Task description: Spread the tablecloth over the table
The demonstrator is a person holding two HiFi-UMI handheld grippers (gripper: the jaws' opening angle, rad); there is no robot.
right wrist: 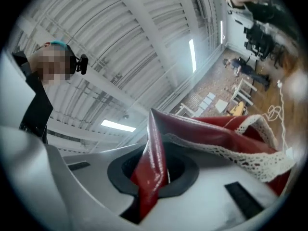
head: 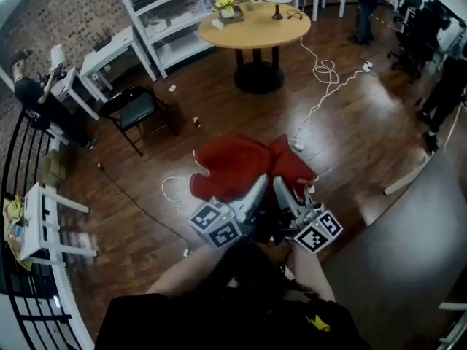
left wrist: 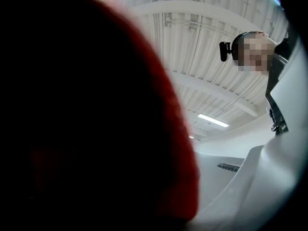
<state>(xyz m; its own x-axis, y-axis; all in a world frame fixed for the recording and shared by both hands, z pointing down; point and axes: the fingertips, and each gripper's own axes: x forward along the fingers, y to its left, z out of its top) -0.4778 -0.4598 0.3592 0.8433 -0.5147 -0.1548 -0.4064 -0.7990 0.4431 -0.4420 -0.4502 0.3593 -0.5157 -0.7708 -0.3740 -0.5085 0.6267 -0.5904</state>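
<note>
Tablecloth (head: 241, 168): in the head view it is one red bunch over the wooden floor (head: 365, 137), well to the near side of the round counter (head: 255, 24) and gathered at the tips of two tools. The left tool (head: 257, 187) and right tool (head: 282, 188) point side by side toward that counter. Their tips are buried in cloth, so the grip is hard to read here. One black chair (head: 135, 108) stands left of the counter.

In the left gripper view, dark red cloth blankets most of the lens and hides the jaws, which are closed on the bunch.

In the right gripper view, the jaws pinch tight on one glossy red fold. Its white lace edging (right wrist: 269, 165) trails right and is cut off at the rim.
</note>
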